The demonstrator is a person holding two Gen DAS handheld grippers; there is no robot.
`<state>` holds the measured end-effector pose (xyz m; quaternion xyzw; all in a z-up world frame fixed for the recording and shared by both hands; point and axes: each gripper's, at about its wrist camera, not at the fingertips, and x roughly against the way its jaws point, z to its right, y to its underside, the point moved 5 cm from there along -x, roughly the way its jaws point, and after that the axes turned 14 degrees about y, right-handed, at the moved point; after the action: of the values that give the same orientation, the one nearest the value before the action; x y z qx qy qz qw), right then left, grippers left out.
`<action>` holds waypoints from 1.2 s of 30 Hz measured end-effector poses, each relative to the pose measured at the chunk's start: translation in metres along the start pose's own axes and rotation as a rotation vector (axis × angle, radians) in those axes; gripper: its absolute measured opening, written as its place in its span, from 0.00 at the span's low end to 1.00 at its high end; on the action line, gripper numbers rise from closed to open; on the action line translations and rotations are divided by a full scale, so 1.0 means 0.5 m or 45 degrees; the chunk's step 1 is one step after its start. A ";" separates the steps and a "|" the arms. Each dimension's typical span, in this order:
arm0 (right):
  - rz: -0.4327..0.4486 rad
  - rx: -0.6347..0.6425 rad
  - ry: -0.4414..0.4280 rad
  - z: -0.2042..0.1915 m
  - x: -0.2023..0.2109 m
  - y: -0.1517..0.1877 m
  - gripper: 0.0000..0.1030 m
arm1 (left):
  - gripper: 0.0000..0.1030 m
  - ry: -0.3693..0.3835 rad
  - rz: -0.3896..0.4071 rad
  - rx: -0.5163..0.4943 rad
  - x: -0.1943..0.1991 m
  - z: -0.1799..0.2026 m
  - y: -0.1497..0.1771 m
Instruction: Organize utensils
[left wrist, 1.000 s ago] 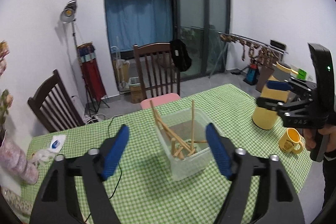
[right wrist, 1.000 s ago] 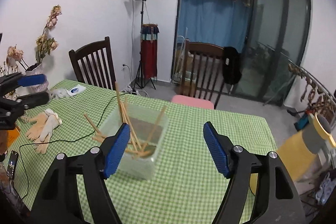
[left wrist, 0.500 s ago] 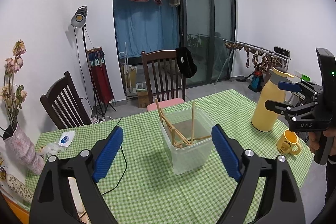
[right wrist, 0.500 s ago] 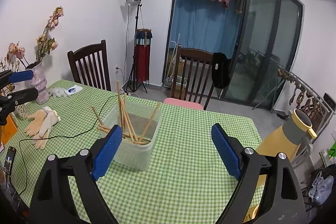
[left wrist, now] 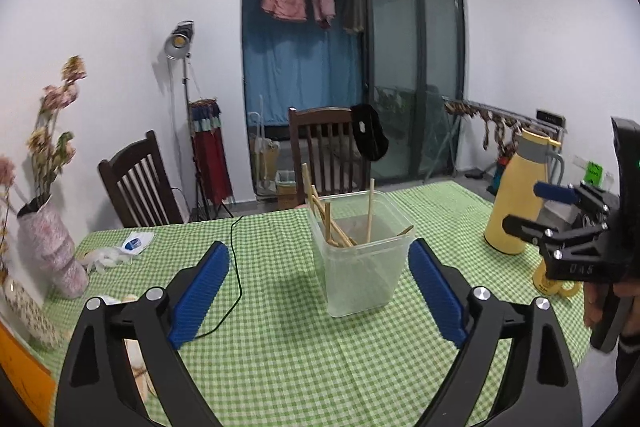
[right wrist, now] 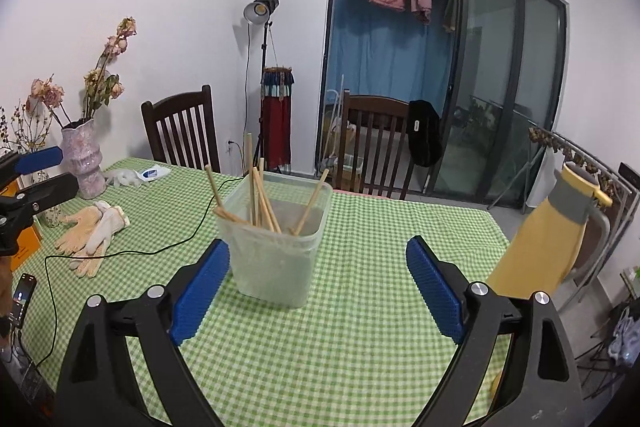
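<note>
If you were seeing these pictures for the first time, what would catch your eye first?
A clear plastic tub of wooden chopsticks stands mid-table on the green checked cloth, and both open blue-padded claws, left claw and right claw, point towards it. A yellow thermos jug stands at the table's right edge; a pink vase of dried flowers stands at its left.

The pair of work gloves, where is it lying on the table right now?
In the right wrist view the work gloves lie on the left part of the green checked table, in front of the pink vase and left of the clear container, with a black cable beside them.
</note>
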<state>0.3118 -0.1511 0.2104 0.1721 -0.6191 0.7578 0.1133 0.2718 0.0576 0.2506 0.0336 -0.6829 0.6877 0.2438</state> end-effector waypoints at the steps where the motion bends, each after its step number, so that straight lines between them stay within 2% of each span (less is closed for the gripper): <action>1: 0.011 -0.008 0.000 -0.002 0.006 0.007 0.84 | 0.85 -0.003 0.017 -0.005 0.006 0.007 0.014; 8: 0.093 -0.016 0.028 -0.025 0.058 0.069 0.84 | 0.86 -0.006 0.077 -0.006 0.043 0.051 0.099; 12: 0.152 -0.031 0.042 -0.038 0.092 0.099 0.84 | 0.88 -0.081 0.132 0.013 0.069 0.066 0.146; 15: 0.198 -0.033 0.047 -0.053 0.114 0.121 0.84 | 0.89 -0.093 0.185 0.027 0.092 0.081 0.177; 22: 0.312 -0.011 0.070 -0.083 0.174 0.172 0.87 | 0.89 -0.129 0.235 0.029 0.136 0.101 0.255; 29: 0.314 -0.056 0.028 -0.103 0.222 0.243 0.87 | 0.91 -0.153 0.323 -0.002 0.213 0.112 0.356; 36: 0.326 -0.076 0.071 -0.113 0.269 0.332 0.87 | 0.93 -0.190 0.313 -0.025 0.270 0.146 0.476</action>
<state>0.1182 -0.1359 0.1049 0.0670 -0.6549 0.7518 0.0377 0.0412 0.0393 0.0869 -0.0016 -0.7049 0.7012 0.1067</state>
